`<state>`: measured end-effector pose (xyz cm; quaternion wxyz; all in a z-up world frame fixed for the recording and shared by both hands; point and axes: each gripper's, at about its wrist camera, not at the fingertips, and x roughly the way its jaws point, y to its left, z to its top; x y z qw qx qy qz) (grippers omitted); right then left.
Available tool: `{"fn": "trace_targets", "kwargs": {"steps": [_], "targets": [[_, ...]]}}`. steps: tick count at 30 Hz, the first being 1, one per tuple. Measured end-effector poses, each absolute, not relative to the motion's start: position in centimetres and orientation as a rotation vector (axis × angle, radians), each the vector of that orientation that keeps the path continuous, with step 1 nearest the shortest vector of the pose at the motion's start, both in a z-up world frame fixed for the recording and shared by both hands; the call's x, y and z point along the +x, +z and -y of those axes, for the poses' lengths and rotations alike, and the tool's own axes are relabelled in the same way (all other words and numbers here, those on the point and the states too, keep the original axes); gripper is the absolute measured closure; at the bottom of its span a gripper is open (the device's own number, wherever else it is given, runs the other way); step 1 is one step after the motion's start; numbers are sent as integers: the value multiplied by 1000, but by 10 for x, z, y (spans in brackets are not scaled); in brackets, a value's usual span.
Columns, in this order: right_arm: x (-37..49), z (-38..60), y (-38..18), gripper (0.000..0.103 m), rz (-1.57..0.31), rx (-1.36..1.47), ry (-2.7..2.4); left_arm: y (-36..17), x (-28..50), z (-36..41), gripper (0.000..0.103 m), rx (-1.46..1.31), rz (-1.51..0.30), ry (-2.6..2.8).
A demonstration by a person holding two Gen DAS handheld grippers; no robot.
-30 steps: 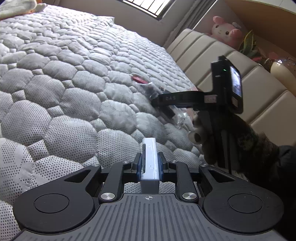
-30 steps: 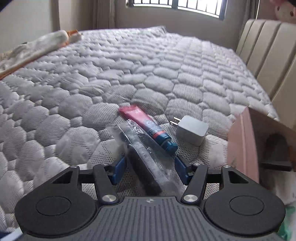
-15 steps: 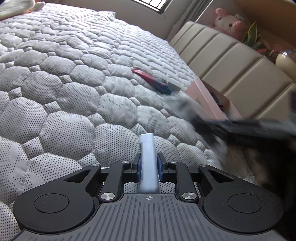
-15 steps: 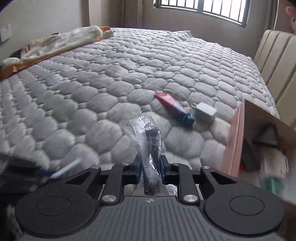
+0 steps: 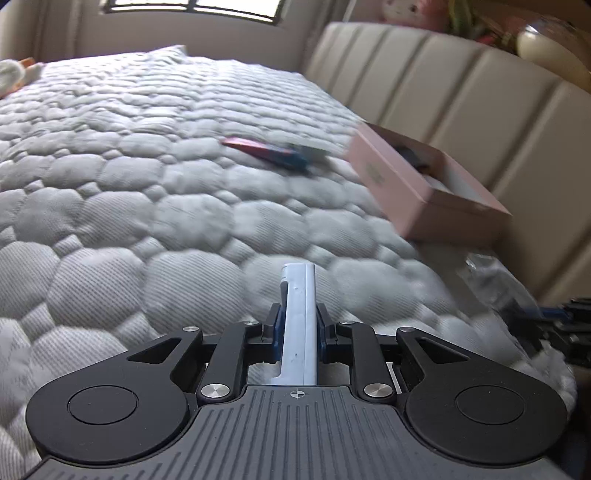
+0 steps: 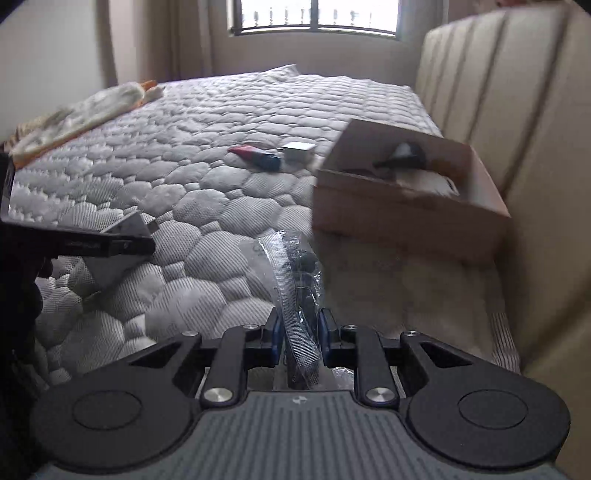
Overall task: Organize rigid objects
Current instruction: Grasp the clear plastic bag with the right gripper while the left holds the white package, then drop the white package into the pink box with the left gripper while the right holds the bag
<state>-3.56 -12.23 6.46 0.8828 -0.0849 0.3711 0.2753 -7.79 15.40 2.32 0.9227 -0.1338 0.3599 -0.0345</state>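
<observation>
A flat, smooth pale-blue slab (image 5: 299, 317) is clamped edge-on in the left gripper (image 5: 299, 325), long axis pointing up-frame. A crinkled clear packet (image 6: 295, 295) is pinched in the right gripper (image 6: 299, 328) over the quilted bed (image 6: 207, 177), the open pink box (image 6: 406, 210) at centre right.

Quilted grey bed (image 6: 207, 122) under a barred window (image 6: 314, 16). Padded beige headboard (image 5: 461, 96) along the right side. Pale crumpled cloth (image 6: 85, 110) at the far left edge. Blurred pink plush toy (image 5: 410, 13) above the headboard.
</observation>
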Motion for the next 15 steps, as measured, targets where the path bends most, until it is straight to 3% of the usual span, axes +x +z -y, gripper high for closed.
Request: {"fn": "trace_targets", "kwargs": {"steps": [8,15], "targets": [[-60,170,58,83,-743,-107,533,57,-68,-96,83,-379,-839,-347],[-70,203,55,83,-713,-49,526,128,6,-56,83,-366,-684,-364]]}}
